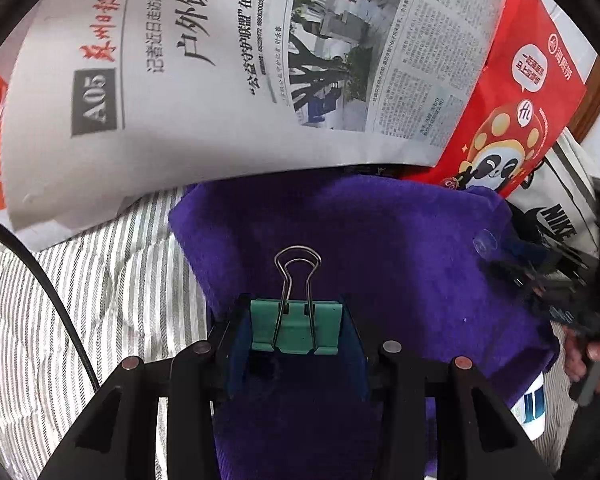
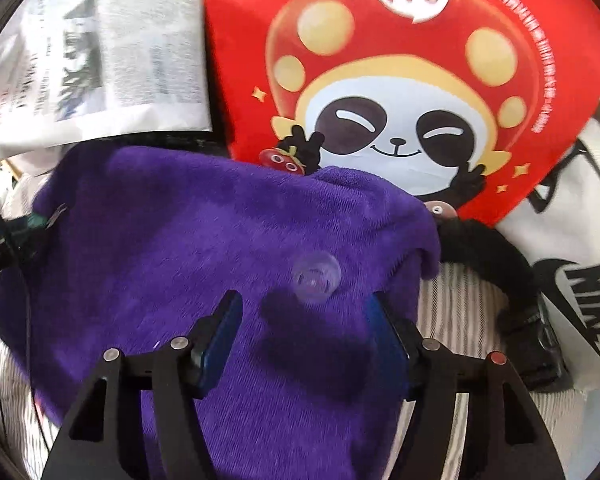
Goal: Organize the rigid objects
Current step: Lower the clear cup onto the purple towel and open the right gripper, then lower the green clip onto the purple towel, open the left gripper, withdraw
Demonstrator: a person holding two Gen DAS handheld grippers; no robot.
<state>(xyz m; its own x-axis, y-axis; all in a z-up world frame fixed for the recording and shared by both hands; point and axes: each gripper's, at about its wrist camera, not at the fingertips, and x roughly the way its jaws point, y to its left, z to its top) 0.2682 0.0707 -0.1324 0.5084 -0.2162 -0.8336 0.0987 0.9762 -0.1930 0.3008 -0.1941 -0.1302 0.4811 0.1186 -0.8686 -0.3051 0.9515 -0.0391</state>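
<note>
**Tongs and contents: two tools over a purple cloth**

Left tongs (image 1: 296, 330): closed on a green binder clip (image 1: 296, 326). Clip body sits between the two blue pads, touching both; its wire handles stand forward of the tips, over the cloth.

Right tongs (image 2: 304, 332): spread wide, nothing held. Blue pads (image 2: 220, 344) stand apart on either side of a clear suction cup (image 2: 316, 276), which lies on the cloth just ahead of the tips. No contact with the cup.

Purple towel (image 1: 380, 240): plush, rumpled, spread beneath both tools. It carries the suction cup, seen from the left wrist view as a small clear disc (image 1: 485, 243) near the towel's right edge.

Striped bedding (image 1: 100, 280): grey and white, under the towel, showing to its left and right.

Newspaper (image 1: 220, 60): Chinese print, page mark A05, lying beyond the towel with its near edge lifted.

Red paper bag (image 2: 420, 80): panda cartoon in a mushroom cap, beyond the towel, beside the newspaper and partly under it.

White Nike bag (image 2: 580, 280): to the right of the red bag.

Black strap with buckle (image 2: 512, 288): curves across the bedding between towel and Nike bag.

Person's hand (image 1: 596, 364): at the right edge of the left wrist view, gripping the other tool.
</note>
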